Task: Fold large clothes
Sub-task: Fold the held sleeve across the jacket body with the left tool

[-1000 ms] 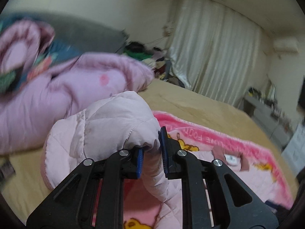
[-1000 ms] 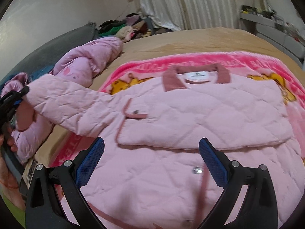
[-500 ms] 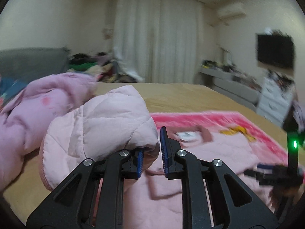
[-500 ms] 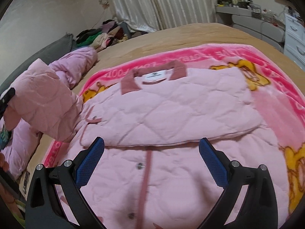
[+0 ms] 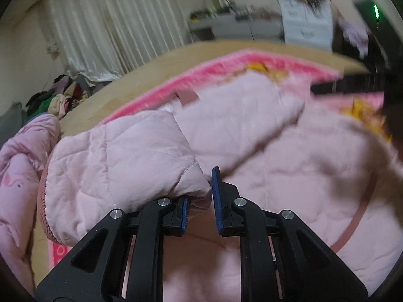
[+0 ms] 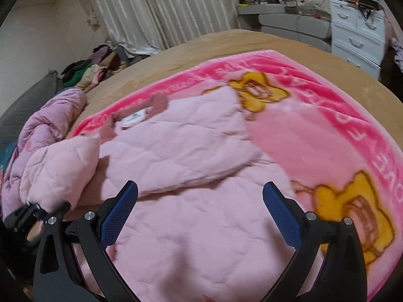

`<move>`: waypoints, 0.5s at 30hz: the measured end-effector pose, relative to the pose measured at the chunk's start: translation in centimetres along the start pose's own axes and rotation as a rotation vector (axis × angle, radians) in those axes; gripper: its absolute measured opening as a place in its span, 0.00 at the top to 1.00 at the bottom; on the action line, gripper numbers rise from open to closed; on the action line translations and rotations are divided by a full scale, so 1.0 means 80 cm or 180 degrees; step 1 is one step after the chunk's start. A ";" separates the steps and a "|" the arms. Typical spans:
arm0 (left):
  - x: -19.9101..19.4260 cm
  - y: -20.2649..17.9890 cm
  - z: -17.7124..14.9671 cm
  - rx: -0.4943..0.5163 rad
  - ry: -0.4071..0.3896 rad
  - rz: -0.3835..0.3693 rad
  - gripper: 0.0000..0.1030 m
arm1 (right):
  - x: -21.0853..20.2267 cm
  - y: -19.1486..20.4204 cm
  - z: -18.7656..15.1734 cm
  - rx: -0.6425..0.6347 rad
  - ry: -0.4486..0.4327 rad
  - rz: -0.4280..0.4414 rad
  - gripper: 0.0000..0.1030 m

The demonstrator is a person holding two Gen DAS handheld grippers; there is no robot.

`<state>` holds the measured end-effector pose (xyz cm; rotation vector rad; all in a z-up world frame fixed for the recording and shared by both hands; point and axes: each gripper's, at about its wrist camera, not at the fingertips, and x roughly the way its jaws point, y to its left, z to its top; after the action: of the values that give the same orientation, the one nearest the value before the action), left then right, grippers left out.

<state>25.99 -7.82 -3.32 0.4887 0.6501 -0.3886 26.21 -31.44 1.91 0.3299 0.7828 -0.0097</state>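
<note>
Left wrist view: close behind the left gripper (image 5: 200, 198), facing rightward over the jacket (image 5: 289, 176); right wrist view: higher, facing the curtain (image 6: 156, 10); both share jacket and blanket (image 6: 327, 130).

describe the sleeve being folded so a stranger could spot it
On the tan bed lies a pink cartoon blanket with a quilted pink jacket spread on it. At the jacket's left edge, the sleeve is lifted, pinched in the left claw; the other sleeve lies flat.
</note>
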 end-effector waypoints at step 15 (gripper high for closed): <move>-0.028 -0.004 -0.016 -0.0410 0.0029 -0.0107 0.33 | -0.004 -0.051 -0.004 0.0348 0.0042 0.0005 0.04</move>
<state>23.55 -6.93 -2.85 0.3575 0.6881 -0.3738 25.28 -35.26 0.75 0.4348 0.7967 -0.0490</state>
